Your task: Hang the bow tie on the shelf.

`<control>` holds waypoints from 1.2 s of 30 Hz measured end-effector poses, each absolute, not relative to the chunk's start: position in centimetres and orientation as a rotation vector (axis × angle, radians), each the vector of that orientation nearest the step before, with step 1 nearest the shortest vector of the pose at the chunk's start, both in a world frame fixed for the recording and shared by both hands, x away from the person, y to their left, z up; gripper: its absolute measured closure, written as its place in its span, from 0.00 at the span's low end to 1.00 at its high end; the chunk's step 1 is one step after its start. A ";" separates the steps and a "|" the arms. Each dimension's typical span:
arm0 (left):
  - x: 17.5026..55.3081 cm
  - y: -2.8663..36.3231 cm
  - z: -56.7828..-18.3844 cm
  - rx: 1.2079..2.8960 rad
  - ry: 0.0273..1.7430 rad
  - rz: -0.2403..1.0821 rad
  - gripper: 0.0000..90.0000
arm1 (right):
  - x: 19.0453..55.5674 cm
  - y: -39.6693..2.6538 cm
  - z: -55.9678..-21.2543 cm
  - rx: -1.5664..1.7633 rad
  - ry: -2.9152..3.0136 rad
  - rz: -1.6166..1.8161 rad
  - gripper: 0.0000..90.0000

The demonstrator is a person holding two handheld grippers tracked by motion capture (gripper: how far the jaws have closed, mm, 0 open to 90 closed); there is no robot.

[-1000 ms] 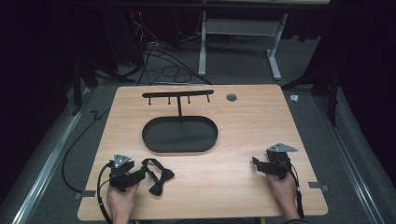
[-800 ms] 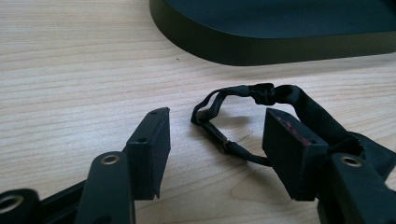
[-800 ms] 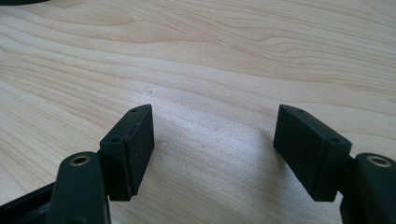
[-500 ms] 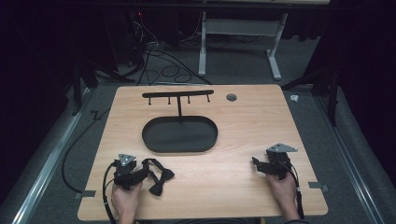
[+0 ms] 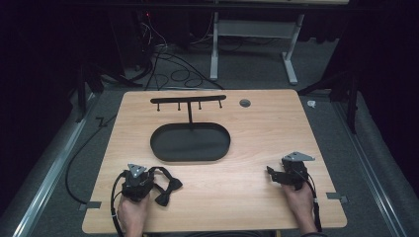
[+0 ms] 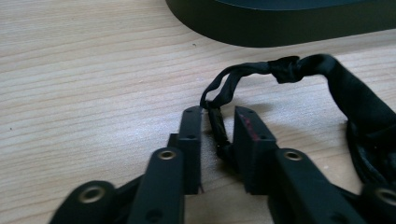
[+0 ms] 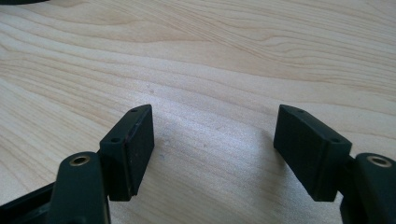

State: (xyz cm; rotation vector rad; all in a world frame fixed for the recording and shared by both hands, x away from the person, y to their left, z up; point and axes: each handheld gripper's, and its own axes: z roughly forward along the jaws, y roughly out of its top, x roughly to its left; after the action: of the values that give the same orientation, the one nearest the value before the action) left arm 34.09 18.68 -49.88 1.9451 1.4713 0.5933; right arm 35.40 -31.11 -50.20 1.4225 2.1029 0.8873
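Note:
A black bow tie (image 5: 167,190) lies near the table's front left, its thin strap (image 6: 243,77) looping toward the dark tray. My left gripper (image 5: 143,178) rests on the wood at the strap. In the left gripper view, my left gripper (image 6: 218,116) has its jaws drawn narrow around the strap, with a small gap still showing on the left side. The bow's wide cloth (image 6: 359,107) lies to the right of the jaws. My right gripper (image 5: 272,174) sits at the front right. In the right gripper view, my right gripper (image 7: 215,126) stands wide open over bare wood.
A black oval tray (image 5: 158,148) sits mid-table, its wall (image 6: 280,28) just beyond the strap. From its back edge rises a post carrying a bar with several hooks (image 5: 188,100). A round grommet (image 5: 245,102) is at the back right. Cables lie on the floor behind.
The left hand and its gripper have shifted slightly to the right, toward the bow tie. The right gripper has stayed put.

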 end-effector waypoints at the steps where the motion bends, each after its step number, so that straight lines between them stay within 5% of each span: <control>1: 34.1 18.6 -49.8 1.951 1.470 0.591 0.87 | 35.4 -31.1 -50.2 1.422 2.103 0.887 0.33; 7: 34.4 18.8 -49.7 1.966 1.460 0.542 0.96 | 35.4 -31.1 -50.2 1.422 2.103 0.887 0.33; 36: 32.6 17.7 -41.7 1.848 1.164 0.496 0.97 | 35.4 -31.2 -50.2 1.422 2.106 0.887 0.33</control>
State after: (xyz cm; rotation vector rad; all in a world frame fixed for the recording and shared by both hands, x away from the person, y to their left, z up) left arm 32.59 17.75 -41.75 1.8484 1.1641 0.4958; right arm 35.36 -31.16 -50.18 1.4222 2.1063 0.8873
